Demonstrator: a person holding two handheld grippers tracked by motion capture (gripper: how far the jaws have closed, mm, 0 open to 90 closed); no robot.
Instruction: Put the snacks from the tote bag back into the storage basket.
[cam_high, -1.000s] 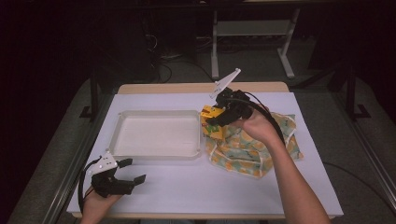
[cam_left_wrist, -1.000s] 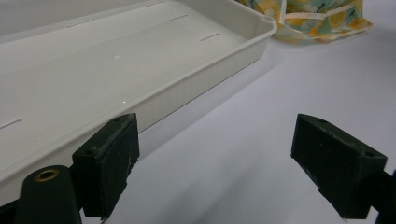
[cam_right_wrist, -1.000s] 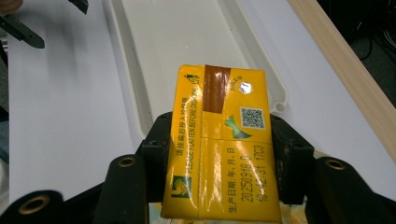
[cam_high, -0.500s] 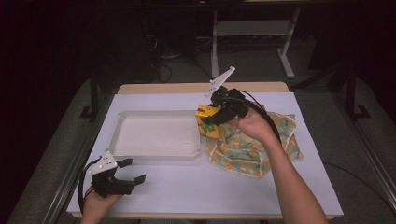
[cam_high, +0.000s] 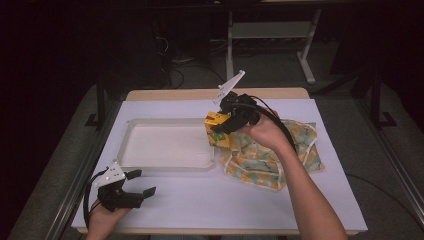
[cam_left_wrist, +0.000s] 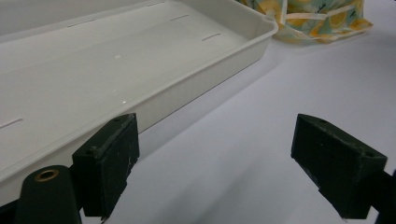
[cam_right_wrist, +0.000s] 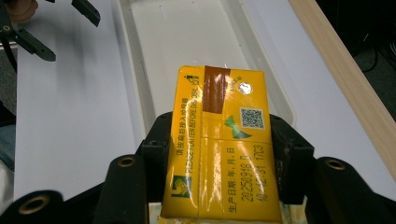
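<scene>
Jaws of the right gripper (cam_high: 216, 126) clamp a yellow packet (cam_right_wrist: 220, 144), held above the near corner of the white tray (cam_high: 131, 125), beside the patterned bag (cam_high: 280, 150). Left gripper (cam_high: 142, 184) rests wide open, holding nothing, on the table (cam_high: 210, 200).

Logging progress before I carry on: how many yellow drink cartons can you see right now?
1. The yellow carton is clamped in the right claw, above the white tray's right edge beside the patterned bag. More may be hidden inside the bag.
</scene>
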